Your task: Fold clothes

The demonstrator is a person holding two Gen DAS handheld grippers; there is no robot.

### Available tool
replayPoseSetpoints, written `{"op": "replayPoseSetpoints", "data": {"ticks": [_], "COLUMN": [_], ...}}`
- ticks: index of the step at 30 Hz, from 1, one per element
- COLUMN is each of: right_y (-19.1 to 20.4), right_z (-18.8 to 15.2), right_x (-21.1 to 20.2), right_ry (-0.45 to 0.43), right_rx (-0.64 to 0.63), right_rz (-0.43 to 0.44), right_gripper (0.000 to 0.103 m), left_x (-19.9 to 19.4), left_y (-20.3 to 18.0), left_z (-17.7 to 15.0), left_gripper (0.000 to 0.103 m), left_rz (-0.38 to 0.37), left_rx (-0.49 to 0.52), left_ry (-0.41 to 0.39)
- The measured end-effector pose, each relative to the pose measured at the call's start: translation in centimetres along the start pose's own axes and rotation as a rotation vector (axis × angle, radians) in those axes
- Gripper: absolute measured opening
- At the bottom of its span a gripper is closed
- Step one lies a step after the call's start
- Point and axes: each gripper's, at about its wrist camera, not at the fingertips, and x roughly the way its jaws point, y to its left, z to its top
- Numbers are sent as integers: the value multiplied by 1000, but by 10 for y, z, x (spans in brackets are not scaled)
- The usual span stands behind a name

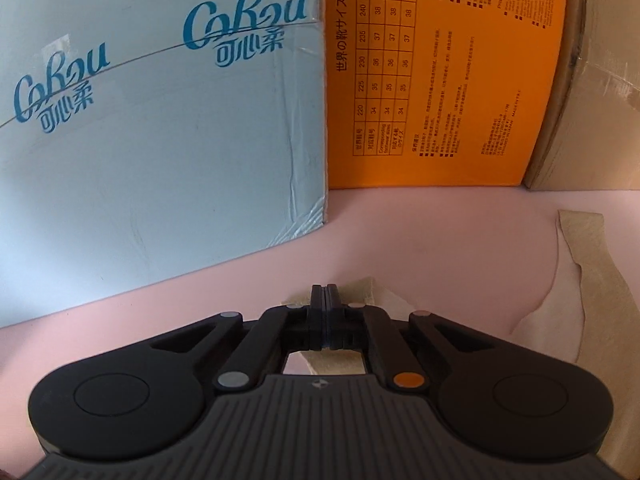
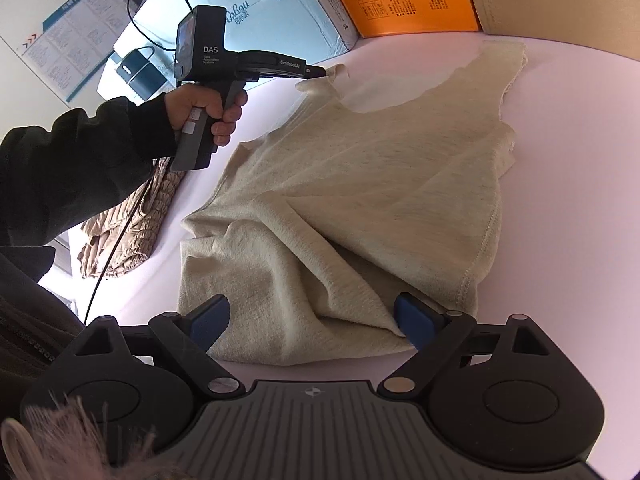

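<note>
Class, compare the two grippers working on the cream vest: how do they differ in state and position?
The left gripper is shut on a shoulder strap of the vest; the right gripper is open, gripping nothing. The left is at the vest's far strap end; the right is at the near hem, its fingers straddling bunched fabric. Both are black, hand-held, and angled downward.

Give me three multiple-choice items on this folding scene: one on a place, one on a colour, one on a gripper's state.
1. Where does the left gripper hold the cream top?
A. at a shoulder strap
B. at the bottom hem
C. at the middle of the chest

2. What colour is the box with the size chart?
A. green
B. orange
C. black

3. How does the right gripper stand?
A. shut on the hem
B. shut on nothing
C. open, its blue pads apart over the hem

Answers:
1 A: its tip pinches the strap end by the pale blue box.
2 B: the printed face is orange.
3 C: the pads stand wide apart.
</note>
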Motion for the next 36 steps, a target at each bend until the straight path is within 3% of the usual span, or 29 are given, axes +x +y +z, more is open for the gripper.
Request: {"op": "replayPoseSetpoints", "data": {"ticks": [4,7,9,12,14,17,19,20,21,24,29,36], "right_y": [0,-1,-1,0,1,2,2,1,1,1,1,1], "right_z": [1,1,0,0,0,0,0,0,0,-1,-1,-2], "right_x": [1,0,0,2,3,3,3,3,3,3,4,4], "right_ry": [10,8,5,3,4,9,9,8,8,4,3,3], "right_rx": [-7,-5,-7,-12,-19,-30,-28,-26,-25,-21,-14,-9], "right_rz": [0,-1,2,8,10,9,12,14,15,18,23,26], "right_gripper": [90,90,92,97,99,100,100,100,100,100,100,100], "left_x": [7,-3,-12,-20,-19,-17,-15,-14,-13,-11,-4,-5], "left_y": [12,25,25,16,6,-4,-7,-8,-8,-8,4,18], "left_z": [15,18,12,-1,-10,-16,-15,-14,-12,-8,6,16], "left_gripper": [0,1,2,13,20,23,19,5,3,3,3,3], "left_rz": [39,-23,-46,-72,-66,-45,-49,-58,-68,-77,-25,-13], "left_rx": [-61,-115,-91,-20,43,92,102,102,102,93,8,-108], "left_ry": [-15,-20,-3,30,38,19,10,9,8,-3,-14,-22]}}
